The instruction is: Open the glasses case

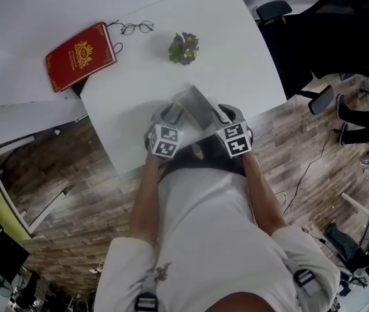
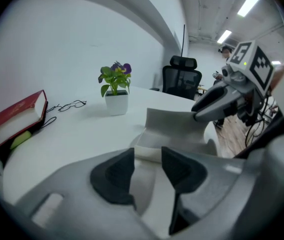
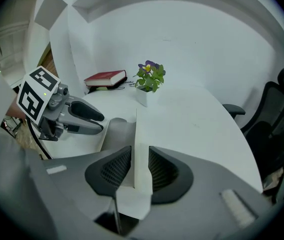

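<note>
The white glasses case (image 1: 194, 106) stands open near the table's front edge, its lid raised. My left gripper (image 2: 148, 156) is shut on the near edge of the case's base (image 2: 169, 126). The thin lid (image 3: 140, 149) stands on edge between the pads of my right gripper (image 3: 140, 166), with a narrow gap showing on each side, so the pads do not press on it. In the head view my left gripper (image 1: 171, 116) and my right gripper (image 1: 220, 114) flank the case. Each gripper shows in the other's view: the right gripper (image 2: 217, 101) and the left gripper (image 3: 81, 116).
On the white table (image 1: 236, 57) lie a red book (image 1: 80, 56) at the far left, a pair of glasses (image 1: 135, 27) beside it and a small potted plant (image 1: 184, 47) at the middle back. A black office chair (image 1: 340, 31) stands to the right of the table.
</note>
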A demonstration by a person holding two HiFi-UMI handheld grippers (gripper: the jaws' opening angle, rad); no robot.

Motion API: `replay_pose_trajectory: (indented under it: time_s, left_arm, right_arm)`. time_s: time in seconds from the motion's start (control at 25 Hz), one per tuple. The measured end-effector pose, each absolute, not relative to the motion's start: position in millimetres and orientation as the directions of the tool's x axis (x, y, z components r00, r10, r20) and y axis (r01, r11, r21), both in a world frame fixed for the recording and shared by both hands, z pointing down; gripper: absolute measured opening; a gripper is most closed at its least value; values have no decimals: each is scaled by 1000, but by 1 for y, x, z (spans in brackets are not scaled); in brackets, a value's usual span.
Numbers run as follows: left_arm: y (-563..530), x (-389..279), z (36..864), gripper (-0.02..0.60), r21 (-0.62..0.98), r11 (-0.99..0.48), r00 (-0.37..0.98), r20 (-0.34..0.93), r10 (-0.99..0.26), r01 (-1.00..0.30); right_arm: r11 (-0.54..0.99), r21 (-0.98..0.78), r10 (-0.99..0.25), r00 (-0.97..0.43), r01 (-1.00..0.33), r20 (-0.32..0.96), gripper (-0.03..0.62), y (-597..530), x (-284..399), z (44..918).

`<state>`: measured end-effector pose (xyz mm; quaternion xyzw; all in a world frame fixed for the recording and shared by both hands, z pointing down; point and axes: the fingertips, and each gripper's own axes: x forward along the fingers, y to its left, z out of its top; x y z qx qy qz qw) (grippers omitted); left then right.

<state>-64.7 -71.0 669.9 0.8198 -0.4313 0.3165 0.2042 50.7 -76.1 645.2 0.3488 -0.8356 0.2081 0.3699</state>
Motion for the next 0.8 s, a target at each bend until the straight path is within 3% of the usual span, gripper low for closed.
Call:
replay_pose_trajectory:
  time_s: [0.8]
  left_arm:
    - [-99, -75, 544, 195, 20, -478, 438, 435, -787, -878]
  right_arm:
    - [636, -21, -637, -540, -772, 550, 146, -100, 32, 541]
